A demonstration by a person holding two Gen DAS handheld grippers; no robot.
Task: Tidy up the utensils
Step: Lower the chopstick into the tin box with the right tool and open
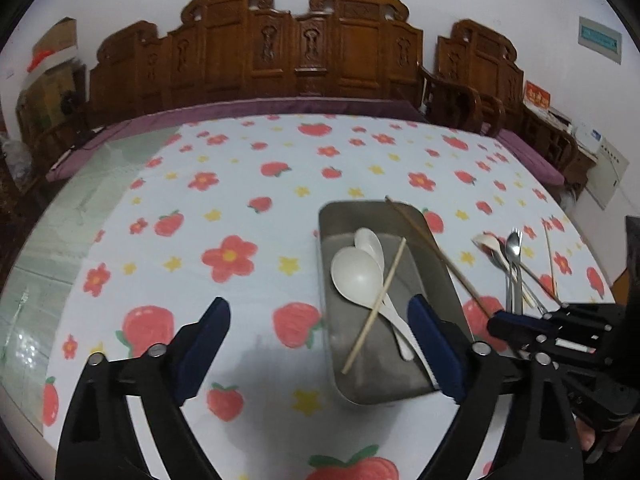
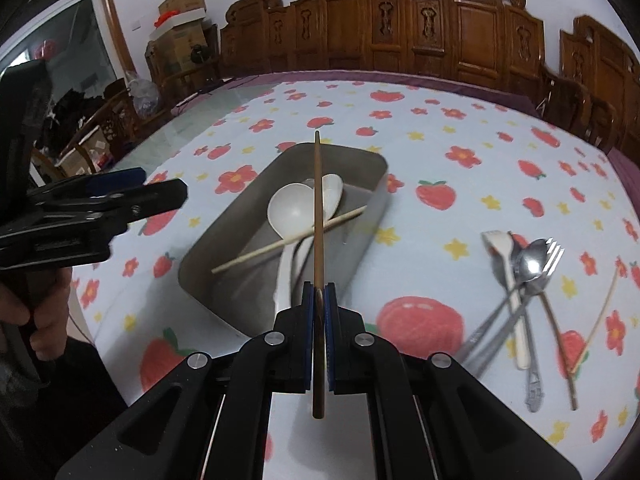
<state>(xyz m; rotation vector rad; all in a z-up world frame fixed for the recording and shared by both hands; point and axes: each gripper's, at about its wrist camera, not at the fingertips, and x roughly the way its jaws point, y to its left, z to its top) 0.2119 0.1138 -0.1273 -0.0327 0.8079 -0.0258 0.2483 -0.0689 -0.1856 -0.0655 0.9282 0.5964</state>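
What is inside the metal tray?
The metal tray holds two white spoons with a pale chopstick lying across them. The spoon handles are partly hidden behind the right gripper.

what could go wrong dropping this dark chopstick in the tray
The right gripper pinches the dark chopstick near its rear end, so the long free length could swing or slip. Its tip reaches past the metal tray far wall, so it may land propped on the rim. It could also knock the pale chopstick lying across the white spoons.
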